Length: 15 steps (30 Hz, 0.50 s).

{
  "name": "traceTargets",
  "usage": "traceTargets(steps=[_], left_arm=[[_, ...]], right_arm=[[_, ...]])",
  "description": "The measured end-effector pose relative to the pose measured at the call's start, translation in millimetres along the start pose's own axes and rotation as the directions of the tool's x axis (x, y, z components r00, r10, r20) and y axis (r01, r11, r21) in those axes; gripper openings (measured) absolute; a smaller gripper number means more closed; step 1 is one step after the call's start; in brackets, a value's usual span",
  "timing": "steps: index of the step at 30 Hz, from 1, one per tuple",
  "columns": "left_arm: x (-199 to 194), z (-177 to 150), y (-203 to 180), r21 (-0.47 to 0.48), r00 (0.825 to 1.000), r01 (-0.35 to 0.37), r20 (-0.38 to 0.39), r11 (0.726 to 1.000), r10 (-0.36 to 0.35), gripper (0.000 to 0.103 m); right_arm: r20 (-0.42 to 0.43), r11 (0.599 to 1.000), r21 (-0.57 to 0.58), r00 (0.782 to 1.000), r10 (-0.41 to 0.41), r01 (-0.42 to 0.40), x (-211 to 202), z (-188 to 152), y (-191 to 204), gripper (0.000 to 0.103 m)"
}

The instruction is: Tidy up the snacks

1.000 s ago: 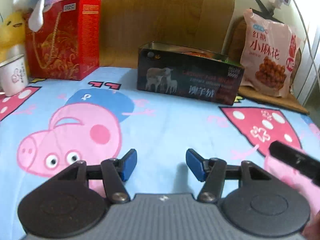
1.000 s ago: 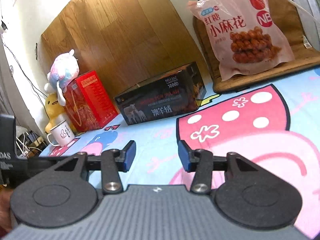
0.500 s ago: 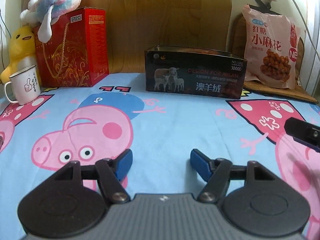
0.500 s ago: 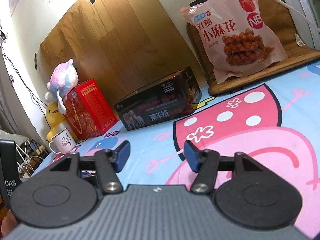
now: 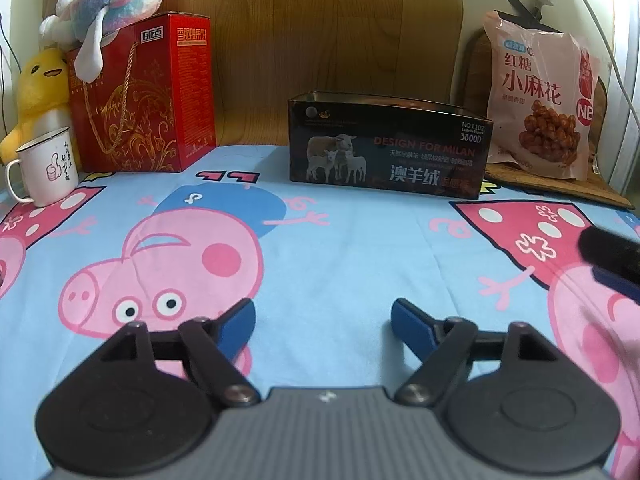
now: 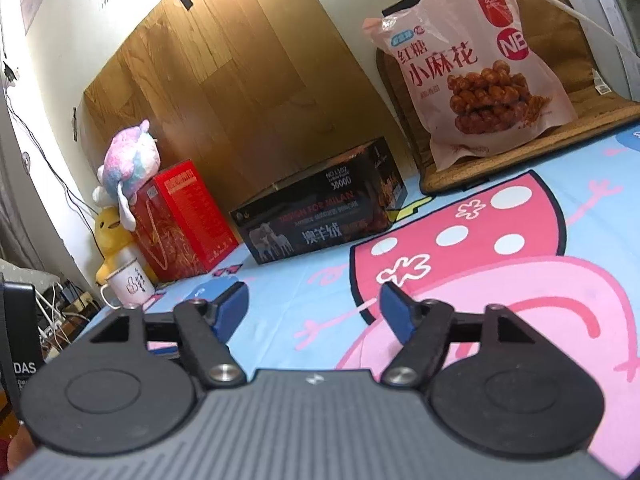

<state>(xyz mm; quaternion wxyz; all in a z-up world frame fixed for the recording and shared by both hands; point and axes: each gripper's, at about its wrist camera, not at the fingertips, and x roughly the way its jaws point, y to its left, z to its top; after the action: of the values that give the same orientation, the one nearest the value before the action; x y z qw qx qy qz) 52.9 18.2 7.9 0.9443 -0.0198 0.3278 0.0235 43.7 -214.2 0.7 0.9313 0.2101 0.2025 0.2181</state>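
A pink snack bag (image 5: 540,108) with fried twists printed on it leans upright on a brown mat at the back right; it also shows in the right wrist view (image 6: 476,72). An open black box (image 5: 388,148) printed with sheep stands at the back middle, also in the right wrist view (image 6: 320,216). A red gift box (image 5: 148,100) stands at the back left, also in the right wrist view (image 6: 180,224). My left gripper (image 5: 323,320) is open and empty over the cartoon sheet. My right gripper (image 6: 312,308) is open and empty, well short of the bag.
A white mug (image 5: 44,172) stands at the far left beside a yellow duck plush (image 5: 38,92). A pastel plush (image 5: 116,4) lies on the red gift box. A wood panel (image 5: 320,28) backs the bed. The brown mat (image 6: 560,136) lies under the bag.
Both grippers have opened wider. The left view has pulled back and levelled. The right gripper has drawn a little closer to the snack bag.
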Motion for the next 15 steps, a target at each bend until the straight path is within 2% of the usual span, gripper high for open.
traceTargets(steps=[1, 3, 9, 11, 13, 15], left_arm=[[-0.1, -0.1, 0.0, -0.001, 1.000, 0.000, 0.000, 1.000, 0.000, 0.081], [-0.1, -0.2, 0.6, -0.006, 1.000, -0.002, -0.002, 1.000, 0.002, 0.083], [-0.7, -0.2, 0.3, -0.008, 1.000, -0.008, 0.000, 1.000, 0.008, 0.084], [-1.1, -0.3, 0.5, -0.011, 1.000, -0.011, 0.001, 1.000, 0.011, 0.091], [-2.7, 0.3, 1.9, -0.019, 1.000, -0.008, 0.014, 1.000, 0.008, 0.102], [-4.9, -0.2, 3.0, -0.026, 1.000, -0.008, 0.028, 1.000, 0.008, 0.103]], right_arm=[[0.014, 1.000, 0.002, 1.000, 0.001, -0.001, -1.8, 0.0, 0.2, 0.090], [0.034, 1.000, 0.006, 0.999, 0.010, -0.010, -4.0, -0.3, 0.1, 0.094], [0.040, 0.999, 0.014, 0.999, 0.035, -0.036, -4.1, 0.7, -0.2, 0.099], [0.050, 0.999, 0.025, 0.998, 0.027, -0.028, -5.2, 0.2, -0.1, 0.100], [0.054, 0.999, 0.041, 0.998, 0.020, -0.022, -5.4, -0.2, -0.4, 0.101], [0.054, 0.999, 0.043, 0.998, 0.017, -0.020, -5.7, -0.7, 0.0, 0.102]])
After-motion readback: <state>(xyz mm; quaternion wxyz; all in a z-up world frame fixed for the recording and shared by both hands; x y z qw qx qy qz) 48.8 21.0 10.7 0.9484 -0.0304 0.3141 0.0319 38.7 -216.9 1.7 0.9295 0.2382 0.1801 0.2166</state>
